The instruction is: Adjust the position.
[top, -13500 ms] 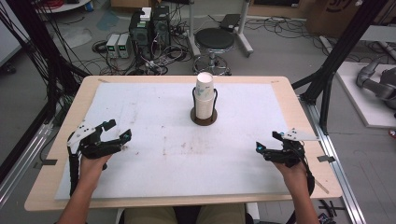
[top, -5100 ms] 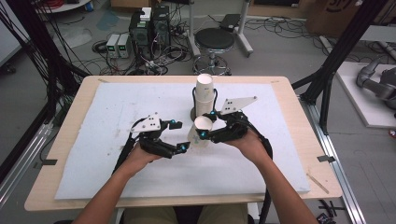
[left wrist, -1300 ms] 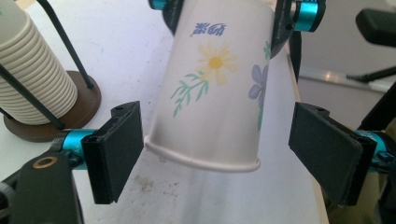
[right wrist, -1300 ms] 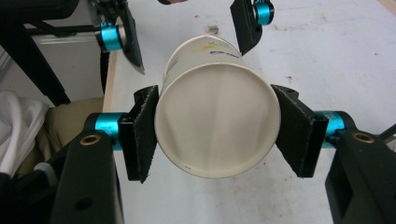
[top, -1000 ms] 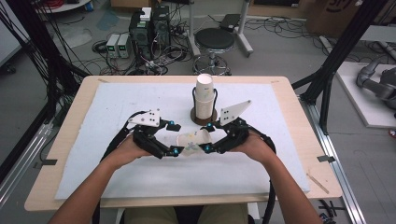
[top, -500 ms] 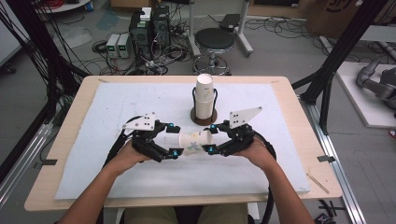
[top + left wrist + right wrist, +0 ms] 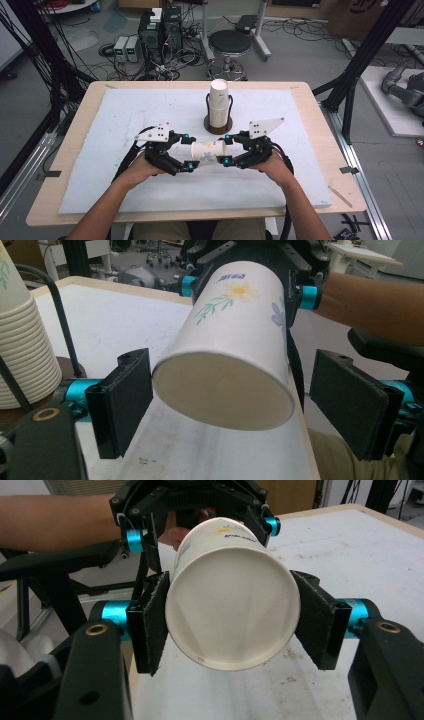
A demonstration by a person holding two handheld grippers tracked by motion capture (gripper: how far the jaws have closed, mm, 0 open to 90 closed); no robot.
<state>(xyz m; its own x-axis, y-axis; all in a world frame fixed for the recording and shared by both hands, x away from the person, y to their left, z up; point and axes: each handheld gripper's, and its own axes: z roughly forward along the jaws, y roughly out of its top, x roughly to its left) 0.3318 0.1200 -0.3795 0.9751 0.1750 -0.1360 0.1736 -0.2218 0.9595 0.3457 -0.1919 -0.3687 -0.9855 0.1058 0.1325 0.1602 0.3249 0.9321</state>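
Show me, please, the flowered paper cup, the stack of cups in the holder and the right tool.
flowered paper cup (image 7: pixel 207 151), high view, on its side wall.
stack of cups (image 7: pixel 218 102), high view, on the outer cup's wall.
right tool (image 7: pixel 231 622), right gripper view, midway between its pads.

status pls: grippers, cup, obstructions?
Right gripper shut on paper cup, held lying level above the table. Left gripper open, jaws either side of cup's base. Cup stack stands behind, apart.

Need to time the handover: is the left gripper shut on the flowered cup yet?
Open: left gripper pads flank the white flowered paper cup with gaps.
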